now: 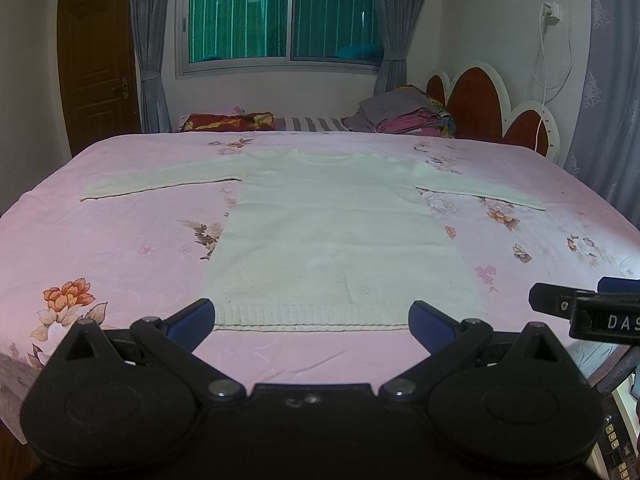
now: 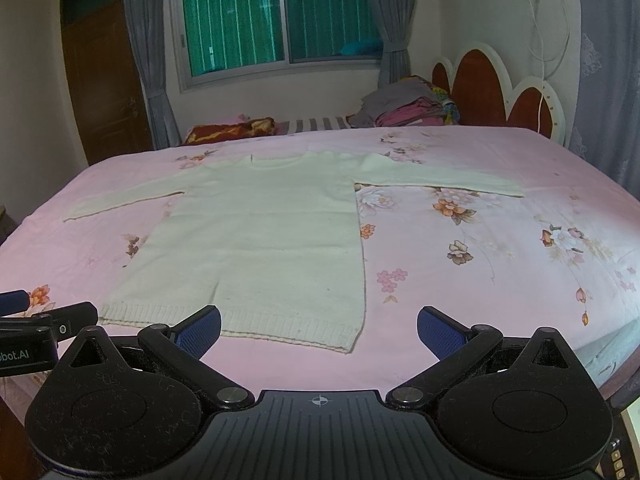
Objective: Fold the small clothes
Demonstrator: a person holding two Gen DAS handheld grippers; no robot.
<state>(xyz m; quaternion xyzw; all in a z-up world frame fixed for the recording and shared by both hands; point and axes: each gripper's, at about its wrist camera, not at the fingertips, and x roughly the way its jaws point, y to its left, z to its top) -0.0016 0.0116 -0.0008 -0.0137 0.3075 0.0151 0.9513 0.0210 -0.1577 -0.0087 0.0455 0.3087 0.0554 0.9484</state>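
Now a white sweater (image 1: pixel 328 232) is seen spread flat on the pink flowered bedspread (image 1: pixel 120 248), front up, both sleeves stretched straight out to the sides and the neck turned toward the window (image 1: pixel 280 16). Its ribbed hem is laid nearest the grippers. The left gripper (image 1: pixel 312 322) is held just short of that hem, jaws spread wide, nothing caught between the blue pads (image 1: pixel 192 322). The right gripper (image 2: pixel 319 330) is held off the sweater's lower right corner, jaws likewise spread wide and empty. Beyond the sweater's neck, a pile of folded clothes (image 1: pixel 404 116) is stacked by the headboard (image 1: pixel 484 108).
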